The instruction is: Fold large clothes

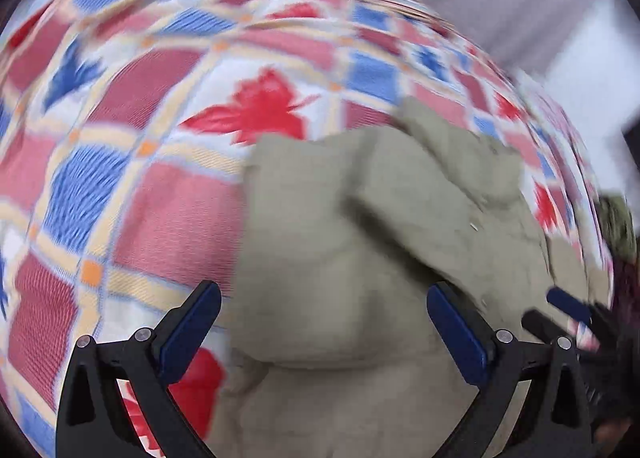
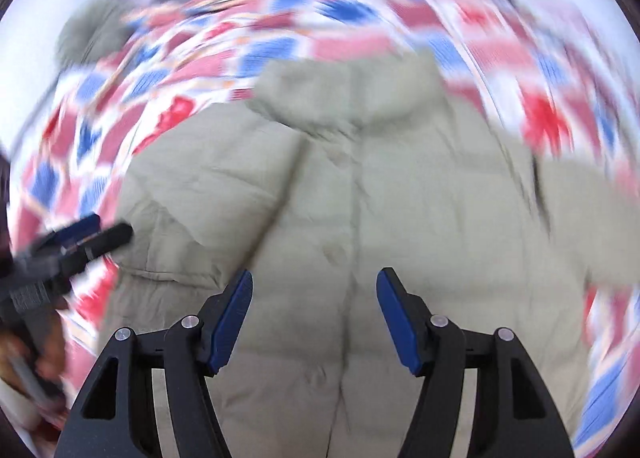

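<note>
Two tools, left tool point(image 1: 324, 300) and right tool point(image 2: 315, 290), stand wide apart, gripping nothing, above the puffy beige jacket point(image 2: 360, 197) spread on a checked blanket point(image 1: 152, 117). Motion blur smears the blanket's pattern and the jacket's edges; its hem is cut off.

— What colours do we have here?
— We see a pale sage-green puffer jacket point(image 2: 360, 193) on a bedspread point(image 1: 160, 185) checked in pink-red and blue squares, cream bands, orange dots and red butterflies on white.
— And our tools?
— Black frames, blue pads on the left tool point(image 1: 324, 322) and right tool point(image 2: 314, 312).
</note>
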The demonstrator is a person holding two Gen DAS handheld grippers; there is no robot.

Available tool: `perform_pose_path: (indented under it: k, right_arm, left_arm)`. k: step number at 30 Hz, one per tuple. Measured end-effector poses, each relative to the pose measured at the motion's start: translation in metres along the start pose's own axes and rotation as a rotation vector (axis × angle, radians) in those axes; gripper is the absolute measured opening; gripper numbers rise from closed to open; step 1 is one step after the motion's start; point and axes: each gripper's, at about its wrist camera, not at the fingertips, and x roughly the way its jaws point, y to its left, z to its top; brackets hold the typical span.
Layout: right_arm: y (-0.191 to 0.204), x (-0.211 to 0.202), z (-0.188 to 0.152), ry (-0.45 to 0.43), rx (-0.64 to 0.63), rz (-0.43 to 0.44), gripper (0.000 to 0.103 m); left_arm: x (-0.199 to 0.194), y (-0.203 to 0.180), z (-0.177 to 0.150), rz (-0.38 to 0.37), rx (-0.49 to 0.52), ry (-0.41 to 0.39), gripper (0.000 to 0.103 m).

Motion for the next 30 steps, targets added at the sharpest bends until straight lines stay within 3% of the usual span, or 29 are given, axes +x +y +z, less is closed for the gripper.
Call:
perform_pose_path:
  k: [3, 8, 10, 11, 12, 14, 15, 16, 17, 19, 21, 24, 27, 29, 30]
  right_arm:
    - [0.043, 0.011, 0.015, -0.025, -0.175, -0.060, 0.068]
    - [0.092, 0.040, 0.029, -0.062, -0.359, -0.176, 0.068]
    - [0.100, 0.047, 0.034, -0.077, -0.383, -0.204, 0.068]
    - [0.099, 0.049, 0.036, -0.082, -0.375, -0.217, 0.068]
    - [0.094, 0.050, 0.038, -0.092, -0.353, -0.228, 0.068]
    - [0.071, 0.048, 0.042, -0.098, -0.252, -0.241, 0.067]
    - [0.056, 0.046, 0.042, -0.101, -0.184, -0.231, 0.047]
    - [0.040, 0.045, 0.042, -0.091, -0.111, -0.218, 0.006]
    - [0.018, 0.044, 0.040, -0.074, -0.021, -0.206, 0.000]
    - [-0.026, 0.045, 0.027, -0.046, 0.168, -0.167, 0.000]
    - [-0.067, 0.053, 0.005, 0.021, 0.345, -0.163, 0.000]
    - [-0.087, 0.056, -0.018, 0.055, 0.416, -0.089, 0.001]
    - [-0.054, 0.038, -0.014, -0.031, 0.253, -0.050, 0.008]
    - [-0.025, 0.029, -0.005, -0.082, 0.153, 0.011, 0.045]
    - [-0.008, 0.025, 0.000, -0.108, 0.102, 0.035, 0.081]
  left_arm:
    - [0.020, 0.037, 0.008, -0.061, -0.135, 0.033, 0.103]
    - [0.065, 0.056, 0.027, -0.208, -0.211, 0.128, 0.103]
    - [0.076, 0.055, 0.038, -0.224, -0.238, 0.113, 0.090]
    - [0.077, 0.052, 0.043, -0.215, -0.242, 0.091, 0.059]
    - [0.076, 0.049, 0.048, -0.213, -0.238, 0.068, 0.032]
    - [0.066, 0.035, 0.054, -0.178, -0.183, 0.013, 0.023]
    - [0.059, 0.024, 0.058, -0.143, -0.124, -0.014, 0.020]
    - [0.053, 0.014, 0.058, -0.104, -0.058, -0.032, 0.020]
    - [0.050, 0.002, 0.056, -0.057, 0.015, -0.047, 0.020]
    - [0.049, -0.010, 0.052, 0.025, 0.120, -0.056, 0.020]
    - [0.057, -0.013, 0.050, 0.062, 0.157, -0.040, 0.020]
    - [0.060, -0.006, 0.050, 0.062, 0.122, -0.036, 0.020]
    - [0.060, 0.000, 0.049, 0.062, 0.106, -0.027, 0.020]
    - [0.059, 0.001, 0.047, 0.064, 0.112, -0.019, 0.020]
    - [0.059, 0.002, 0.047, 0.060, 0.111, -0.014, 0.020]
